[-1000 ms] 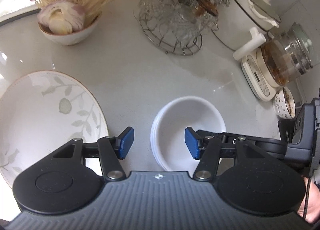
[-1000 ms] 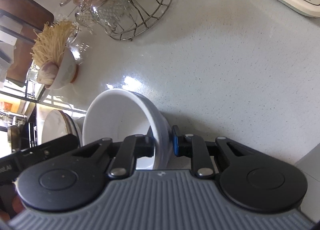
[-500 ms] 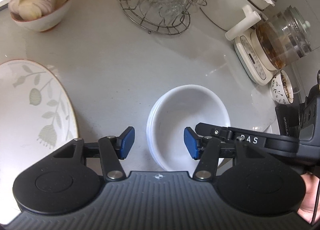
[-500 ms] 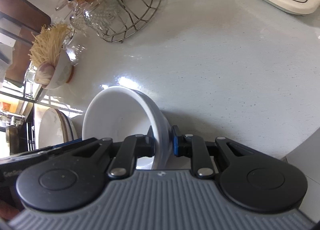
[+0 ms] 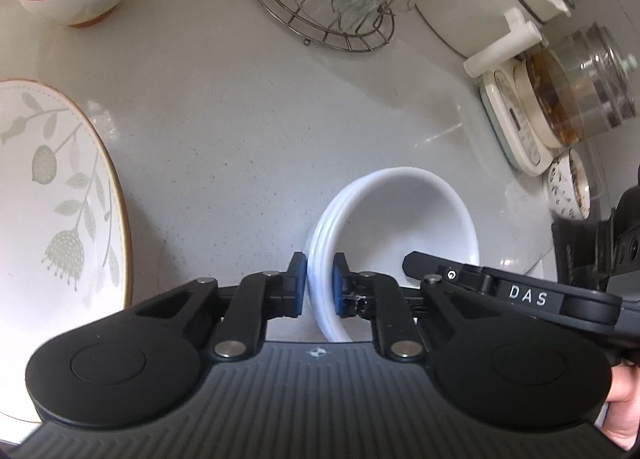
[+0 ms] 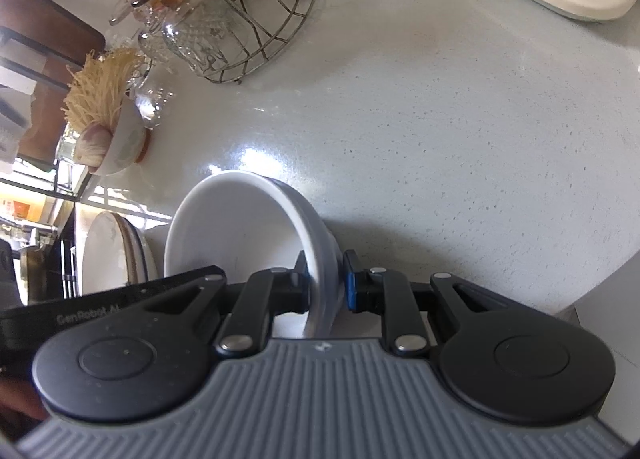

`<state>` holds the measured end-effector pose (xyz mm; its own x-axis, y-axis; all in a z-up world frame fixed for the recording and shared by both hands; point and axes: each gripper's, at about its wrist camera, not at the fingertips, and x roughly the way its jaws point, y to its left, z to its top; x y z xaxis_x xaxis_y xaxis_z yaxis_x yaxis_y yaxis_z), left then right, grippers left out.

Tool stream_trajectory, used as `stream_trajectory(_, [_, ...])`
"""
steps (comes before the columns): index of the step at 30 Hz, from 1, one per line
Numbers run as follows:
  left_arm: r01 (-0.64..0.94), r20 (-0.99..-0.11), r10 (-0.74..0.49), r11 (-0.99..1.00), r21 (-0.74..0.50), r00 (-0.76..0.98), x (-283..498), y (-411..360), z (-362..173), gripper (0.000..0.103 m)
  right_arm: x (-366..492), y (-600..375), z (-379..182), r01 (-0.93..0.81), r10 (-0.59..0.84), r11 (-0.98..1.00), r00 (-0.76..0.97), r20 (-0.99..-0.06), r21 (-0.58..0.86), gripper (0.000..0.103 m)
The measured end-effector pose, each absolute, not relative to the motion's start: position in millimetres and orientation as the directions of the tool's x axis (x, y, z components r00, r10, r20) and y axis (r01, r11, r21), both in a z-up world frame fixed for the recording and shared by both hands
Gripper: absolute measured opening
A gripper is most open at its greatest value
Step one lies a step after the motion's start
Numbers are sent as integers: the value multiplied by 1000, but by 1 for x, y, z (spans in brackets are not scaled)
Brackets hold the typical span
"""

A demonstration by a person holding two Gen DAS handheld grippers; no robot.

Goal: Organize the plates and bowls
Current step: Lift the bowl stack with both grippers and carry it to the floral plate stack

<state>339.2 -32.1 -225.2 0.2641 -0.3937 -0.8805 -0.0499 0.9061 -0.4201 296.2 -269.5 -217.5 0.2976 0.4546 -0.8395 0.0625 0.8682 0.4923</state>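
Left wrist view: the left gripper [image 5: 317,284] has just been closing and now clamps the near left rim of the stacked white bowls [image 5: 400,219] on the countertop [image 5: 260,119]; the leaf-patterned plate [image 5: 52,195] lies far left.

Right wrist view: the right gripper [image 6: 325,282] pinches the stack's right wall [image 6: 320,259], tilted up; uneven pulls from two rim grips could slide the nested bowls apart or knock the wire rack of glassware [image 6: 248,19].
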Motion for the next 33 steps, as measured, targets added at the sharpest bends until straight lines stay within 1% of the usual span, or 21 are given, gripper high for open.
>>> stream_trajectory(6, [-51, -891, -355, 922, -383, 282, 340, -36, -212, 15, 302, -270, -212, 17, 477, 864, 295, -828, 504, 19])
stream_trajectory(18, [-107, -894, -347, 915, -389, 283, 338, -50, -196, 15, 301, -284, -193, -16, 472, 871, 304, -827, 491, 20])
stream_trajectory(27, [-95, -884, -363, 909, -405, 294, 332, -43, -175, 15, 292, -284, -177, -8, 477, 864, 335, -812, 504, 20])
stream_trajectory(33, [-59, -875, -383, 907, -417, 298, 329, -28, -158, 15, 287, -271, -157, -6, 461, 869, 373, -806, 494, 20])
